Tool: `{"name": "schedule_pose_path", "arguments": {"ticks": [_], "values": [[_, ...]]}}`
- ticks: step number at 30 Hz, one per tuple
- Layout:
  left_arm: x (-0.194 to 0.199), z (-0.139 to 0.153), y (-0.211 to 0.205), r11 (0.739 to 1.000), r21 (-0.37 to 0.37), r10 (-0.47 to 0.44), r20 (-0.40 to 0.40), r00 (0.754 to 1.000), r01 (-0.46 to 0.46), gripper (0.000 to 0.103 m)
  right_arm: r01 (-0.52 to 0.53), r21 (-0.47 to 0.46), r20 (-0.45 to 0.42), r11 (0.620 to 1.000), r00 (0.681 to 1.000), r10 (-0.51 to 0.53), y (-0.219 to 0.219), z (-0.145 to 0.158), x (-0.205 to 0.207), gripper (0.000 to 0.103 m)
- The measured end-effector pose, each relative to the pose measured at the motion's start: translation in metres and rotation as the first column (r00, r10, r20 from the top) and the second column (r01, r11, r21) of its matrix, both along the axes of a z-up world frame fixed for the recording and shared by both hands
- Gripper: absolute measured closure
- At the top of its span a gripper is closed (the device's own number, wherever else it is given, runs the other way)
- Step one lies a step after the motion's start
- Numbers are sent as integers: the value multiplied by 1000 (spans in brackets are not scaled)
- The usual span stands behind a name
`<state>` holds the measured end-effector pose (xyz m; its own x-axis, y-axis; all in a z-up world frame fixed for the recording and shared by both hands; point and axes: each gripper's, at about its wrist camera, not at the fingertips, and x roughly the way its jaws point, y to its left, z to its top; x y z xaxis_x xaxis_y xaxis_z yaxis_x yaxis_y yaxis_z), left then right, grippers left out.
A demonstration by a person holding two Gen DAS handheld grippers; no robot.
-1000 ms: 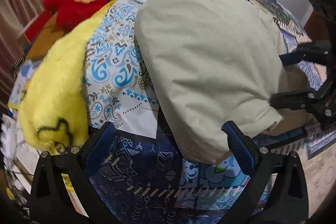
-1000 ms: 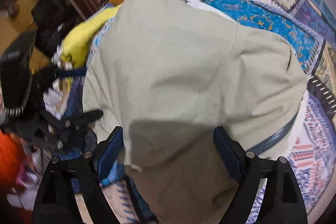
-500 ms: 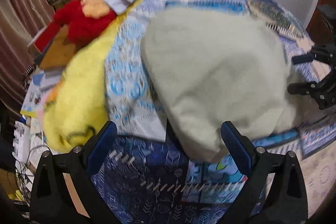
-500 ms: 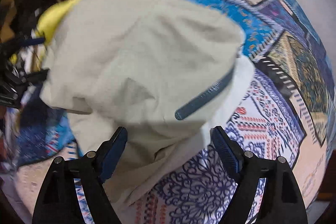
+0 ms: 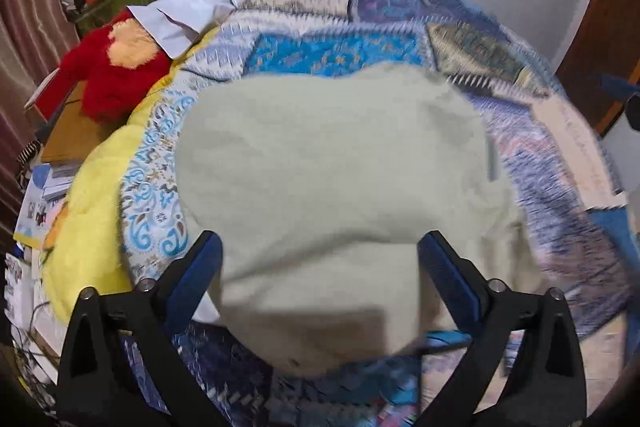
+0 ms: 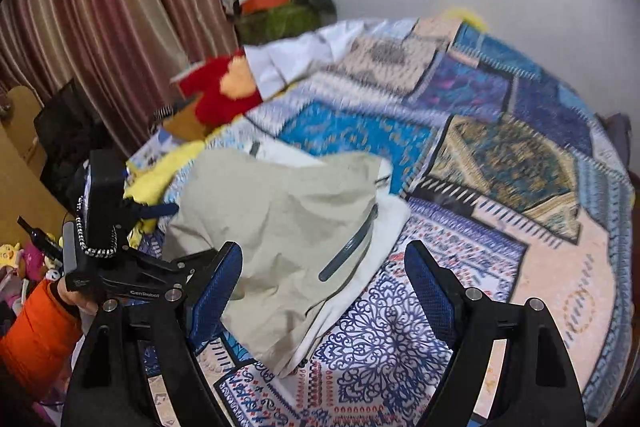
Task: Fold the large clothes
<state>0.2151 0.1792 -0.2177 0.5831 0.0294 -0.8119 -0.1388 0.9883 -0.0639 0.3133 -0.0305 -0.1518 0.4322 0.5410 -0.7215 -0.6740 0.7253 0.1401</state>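
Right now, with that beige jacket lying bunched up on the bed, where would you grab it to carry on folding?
Probably by the loose near corner of the beige jacket, where the pale lining peeks out below the zipper. That edge lies free on the quilt, right in front of the open right gripper. Come from the near side, low, so that one finger can slide under the hem.

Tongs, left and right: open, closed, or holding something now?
Left tongs: open, holding nothing.
Right tongs: open, holding nothing.
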Motion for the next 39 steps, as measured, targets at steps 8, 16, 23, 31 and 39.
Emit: {"name": "schedule_pose_path", "arguments": {"ticks": [8, 16, 23, 31, 39], "values": [[-82, 140, -19, 997, 23, 66, 357, 932, -79, 4, 31, 180, 204, 983, 977, -68, -26, 82, -70, 21], [-163, 235, -63, 987, 92, 45, 628, 777, -132, 4, -13, 363, 372, 932, 919, -132, -52, 161, -160, 21], [-216, 255, -89, 981, 95, 49, 718, 694, -168, 4, -40, 404, 461, 914, 872, -165, -64, 189, -234, 19], [-237, 244, -82, 982, 20, 117, 720, 685, -189, 0, 23, 399, 482, 917, 845, -231, -72, 184, -277, 0], [-235, 234, -83, 983, 14, 124, 694, 710, -185, 0, 65, 389, 430, 919, 869, -244, -75, 175, -273, 0]]}}
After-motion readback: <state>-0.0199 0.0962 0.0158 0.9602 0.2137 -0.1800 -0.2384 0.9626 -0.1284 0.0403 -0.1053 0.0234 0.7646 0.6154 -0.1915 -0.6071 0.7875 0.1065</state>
